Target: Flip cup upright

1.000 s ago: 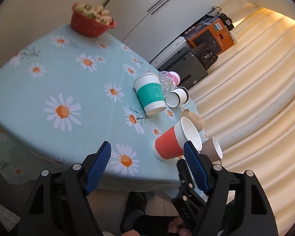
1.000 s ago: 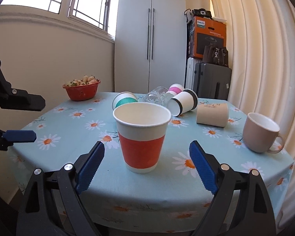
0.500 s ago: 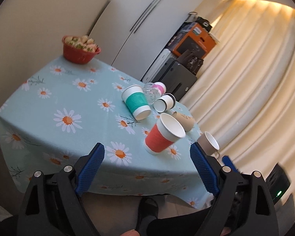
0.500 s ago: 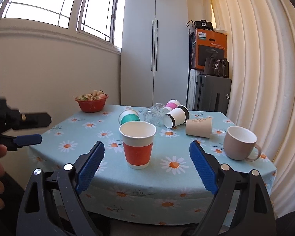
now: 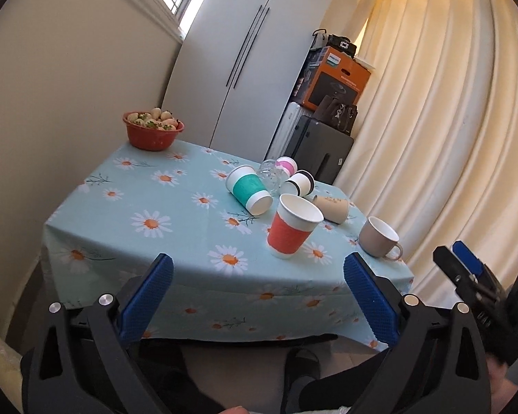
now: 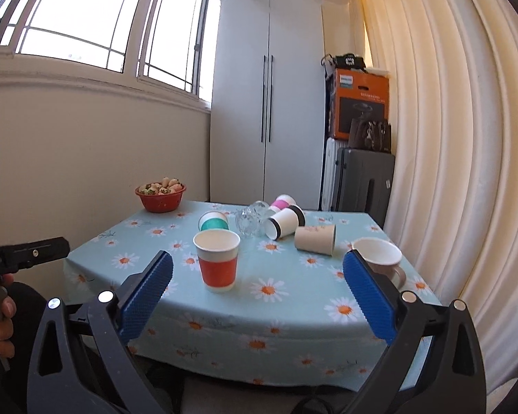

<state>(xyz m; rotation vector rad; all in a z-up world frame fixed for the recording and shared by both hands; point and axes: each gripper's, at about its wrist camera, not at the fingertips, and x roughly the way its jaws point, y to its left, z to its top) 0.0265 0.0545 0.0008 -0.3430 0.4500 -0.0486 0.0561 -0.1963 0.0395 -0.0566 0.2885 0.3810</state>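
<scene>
Paper cup with the orange band is standing upright near the table's front edge, so the flip looks done. Left gripper and right gripper are hanging wide apart, holding nothing, off that edge.

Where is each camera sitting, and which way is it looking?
Left wrist: on the left gripper, off the table's near-left corner, looking across it toward the curtain; shows its open blue fingers and the right gripper.
Right wrist: on the right gripper, at the near edge, facing the wardrobe; shows its open fingers, the left gripper's body and the left hand.
Both share: orange cup upright, mug, fallen cups.
</scene>
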